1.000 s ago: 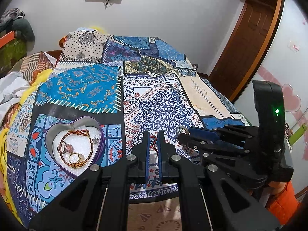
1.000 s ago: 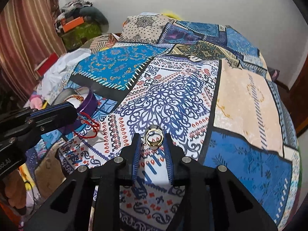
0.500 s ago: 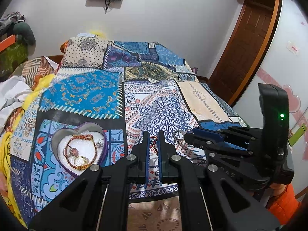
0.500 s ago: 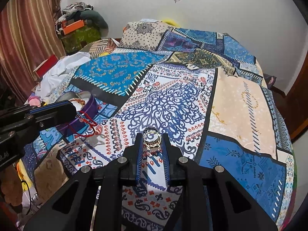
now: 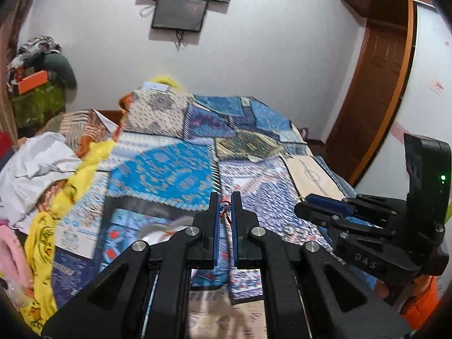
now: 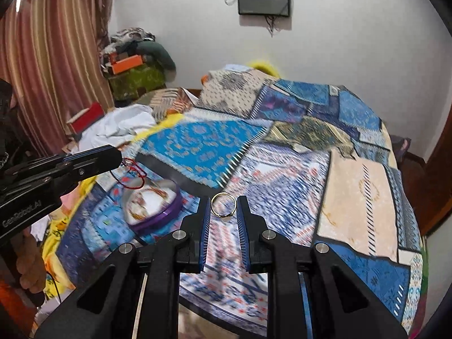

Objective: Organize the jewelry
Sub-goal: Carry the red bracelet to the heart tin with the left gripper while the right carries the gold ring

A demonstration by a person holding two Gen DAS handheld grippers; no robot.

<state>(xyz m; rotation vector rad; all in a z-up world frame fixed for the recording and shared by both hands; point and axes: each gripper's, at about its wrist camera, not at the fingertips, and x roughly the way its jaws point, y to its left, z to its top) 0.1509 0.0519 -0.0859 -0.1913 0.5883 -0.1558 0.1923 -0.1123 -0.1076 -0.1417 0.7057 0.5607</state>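
My left gripper (image 5: 225, 208) is shut on a red cord bracelet (image 5: 225, 208), lifted above the patchwork bedspread; the cord hangs from its tips in the right wrist view (image 6: 132, 175). My right gripper (image 6: 223, 207) is shut on a gold ring (image 6: 223, 207), held between the fingertips above the bed. A purple heart-shaped box (image 6: 154, 206) with bracelets on a white lining sits on the bedspread, below the left gripper's tips. In the left wrist view the box (image 5: 166, 230) is blurred and partly hidden behind the left finger.
The patchwork bedspread (image 6: 296, 152) covers the bed. White and yellow cloths (image 5: 42, 169) lie at the left edge. A pile of clothes and an orange box (image 6: 127, 62) stand by the curtain. A wooden door (image 5: 375, 90) is at the right.
Both grippers have risen and tilted up, so more wall shows. The red cord has been lifted off the bedspread. The ring stays in the right gripper.
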